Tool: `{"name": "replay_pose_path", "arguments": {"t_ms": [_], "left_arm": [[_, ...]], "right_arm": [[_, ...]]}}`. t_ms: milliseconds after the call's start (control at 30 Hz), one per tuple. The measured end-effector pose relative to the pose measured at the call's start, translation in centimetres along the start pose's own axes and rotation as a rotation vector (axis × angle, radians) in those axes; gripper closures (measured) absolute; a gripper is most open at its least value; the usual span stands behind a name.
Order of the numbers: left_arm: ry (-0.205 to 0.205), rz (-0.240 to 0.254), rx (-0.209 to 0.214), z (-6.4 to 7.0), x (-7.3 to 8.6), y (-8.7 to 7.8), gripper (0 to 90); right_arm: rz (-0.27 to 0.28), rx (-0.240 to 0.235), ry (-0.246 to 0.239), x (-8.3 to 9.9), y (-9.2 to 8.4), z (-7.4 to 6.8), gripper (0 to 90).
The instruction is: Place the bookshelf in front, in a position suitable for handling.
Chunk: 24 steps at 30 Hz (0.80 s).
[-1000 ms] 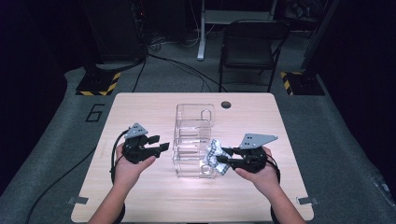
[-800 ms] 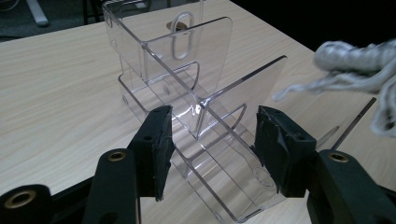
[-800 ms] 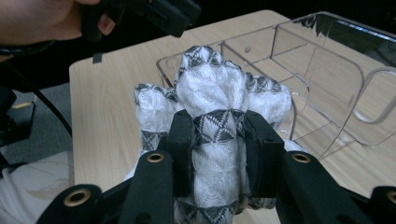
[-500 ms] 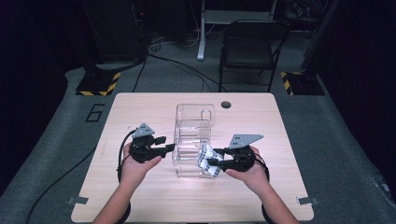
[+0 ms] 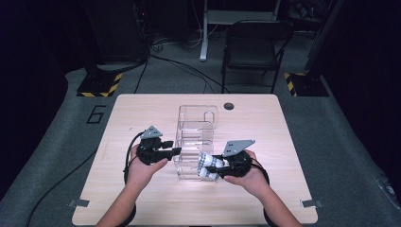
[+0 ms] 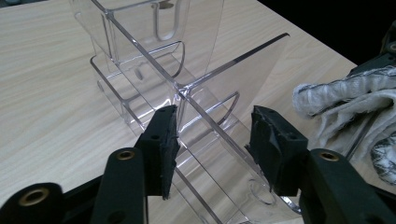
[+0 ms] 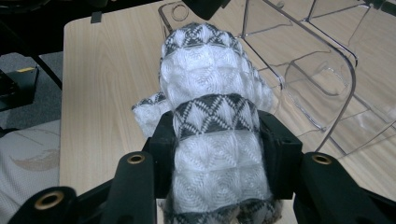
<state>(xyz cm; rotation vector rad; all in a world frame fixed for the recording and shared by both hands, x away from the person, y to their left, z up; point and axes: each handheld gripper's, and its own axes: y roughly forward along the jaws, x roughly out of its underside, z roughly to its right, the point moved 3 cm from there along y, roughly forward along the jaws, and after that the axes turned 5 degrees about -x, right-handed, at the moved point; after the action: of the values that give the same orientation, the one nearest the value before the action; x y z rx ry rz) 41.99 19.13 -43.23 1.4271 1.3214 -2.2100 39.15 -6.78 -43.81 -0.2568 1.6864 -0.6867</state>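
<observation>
Near the front edge of the table (image 5: 142,203), the right gripper (image 5: 218,163) is clamped on a rolled grey-and-white patterned cloth (image 7: 212,140), its jaws just having eased wider, right at the near end of the clear acrylic organizer (image 5: 194,142). The left gripper (image 6: 215,140) has been closing, but its pads are still apart, straddling a divider wall without touching it.

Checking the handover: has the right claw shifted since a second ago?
Yes. The right claw, shut on the rolled sock, moved left toward the clear organizer and slightly nearer the table's front edge.
</observation>
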Motion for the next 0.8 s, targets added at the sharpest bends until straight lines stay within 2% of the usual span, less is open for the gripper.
{"name": "replay_pose_path", "arguments": {"t_ms": [33,67,133,167,233,333,500,633,667,767,800], "left_arm": [[-0.017,0.003,0.011,0.1,0.0,0.1,53.4],[-0.001,0.0,0.014,0.1,0.0,0.1,54.8],[0.0,-0.003,0.014,0.1,0.0,0.1,55.1],[-0.005,-0.004,0.014,0.0,0.0,0.1,55.2],[-0.011,0.0,0.015,0.0,0.0,0.1,56.3],[-0.002,-0.006,0.015,-0.1,-0.1,0.0,57.0],[-0.017,-0.009,0.018,0.1,-0.1,0.1,56.9],[-0.01,-0.009,0.012,0.1,-0.1,0.1,56.9],[-0.002,-0.011,0.012,0.0,-0.1,0.1,56.9],[-0.012,-0.01,0.014,0.1,-0.1,0.1,56.9],[-0.015,-0.01,0.016,0.1,-0.1,0.1,56.9]], "right_arm": [[0.001,0.005,0.006,-0.1,0.0,0.0,50.6],[0.01,0.006,0.003,-0.3,-0.1,0.0,48.8],[0.018,0.0,-0.002,-0.4,-0.2,0.0,48.1],[0.043,0.011,0.006,-0.7,-0.4,-0.1,47.2],[0.051,0.016,-0.01,-0.9,-0.5,-0.2,48.7],[0.045,0.016,-0.037,-1.1,-0.5,-0.5,48.6],[0.042,0.043,-0.029,-1.7,0.2,-0.6,40.8],[0.036,0.05,-0.043,-2.1,0.4,-0.7,39.8],[0.058,0.064,-0.047,-2.5,0.2,-0.9,37.7],[0.08,0.073,-0.042,-2.9,0.0,-1.0,42.3],[0.057,0.052,-0.045,-2.8,0.2,-1.0,53.5]]}}
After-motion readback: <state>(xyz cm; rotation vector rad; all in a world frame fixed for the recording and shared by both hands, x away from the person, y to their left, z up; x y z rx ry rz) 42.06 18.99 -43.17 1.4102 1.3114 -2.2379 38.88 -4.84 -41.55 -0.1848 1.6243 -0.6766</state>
